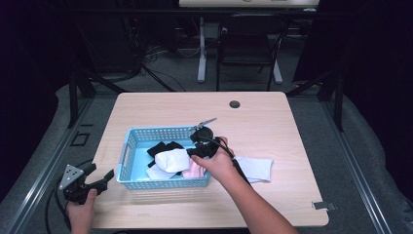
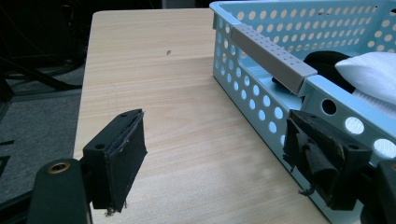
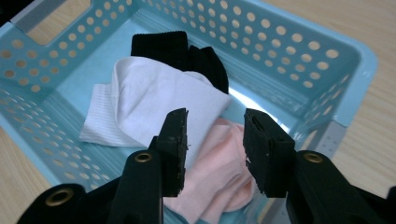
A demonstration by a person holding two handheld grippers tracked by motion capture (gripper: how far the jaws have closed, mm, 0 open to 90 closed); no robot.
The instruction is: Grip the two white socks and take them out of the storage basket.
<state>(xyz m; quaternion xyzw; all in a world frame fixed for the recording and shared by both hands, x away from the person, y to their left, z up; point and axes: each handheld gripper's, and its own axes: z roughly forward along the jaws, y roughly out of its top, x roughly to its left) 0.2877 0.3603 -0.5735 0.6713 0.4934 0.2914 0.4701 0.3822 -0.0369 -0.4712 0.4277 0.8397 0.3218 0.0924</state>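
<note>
A light blue perforated basket point(image 1: 160, 130) sits left of the table's middle and holds socks: a black one point(image 1: 163, 147), a white one point(image 1: 170, 160) and a pink one point(image 1: 195, 169). My right gripper point(image 1: 192, 148) hangs over the basket's right end. In the right gripper view its jaws point(image 3: 215, 133) stand partly apart just above the pink sock point(image 3: 219, 172) and the edge of the white sock point(image 3: 159, 93), pressing on nothing. My left gripper point(image 1: 102, 171) rests at the table's front left corner, open, with the basket wall point(image 2: 252, 93) beside its right jaw.
Another white sock point(image 1: 255, 168) lies flat on the table right of the basket, partly under my right forearm. A round cable hole point(image 1: 234, 104) is near the far edge. A small metal clip point(image 1: 324, 205) sits at the front right corner. A chair point(image 1: 246, 48) stands beyond the table.
</note>
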